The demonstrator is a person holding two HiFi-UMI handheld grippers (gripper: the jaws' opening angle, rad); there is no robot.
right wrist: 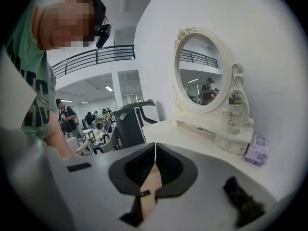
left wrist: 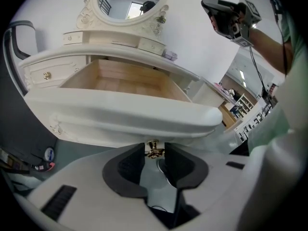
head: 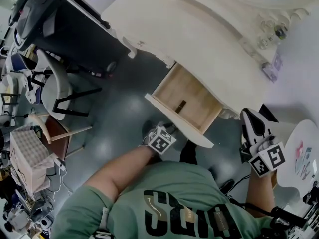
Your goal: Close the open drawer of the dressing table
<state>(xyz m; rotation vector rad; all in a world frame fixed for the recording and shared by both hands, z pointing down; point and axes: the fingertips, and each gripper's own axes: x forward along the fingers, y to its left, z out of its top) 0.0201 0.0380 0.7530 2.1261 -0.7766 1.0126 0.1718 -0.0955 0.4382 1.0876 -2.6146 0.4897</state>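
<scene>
Pinching the drawer's (left wrist: 120,83) knob (left wrist: 154,149) is the left hand-held gripper (left wrist: 154,154)

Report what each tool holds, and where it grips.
Left tool pinches the brass knob of the open drawer between its pad tips. Right tool is shut and holds nothing.

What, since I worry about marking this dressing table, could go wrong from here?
The left gripper has only the small brass knob between its pads, so a push could slip off and strike the drawer. The drawer stands far out, so an off-centre push might jam it.
</scene>
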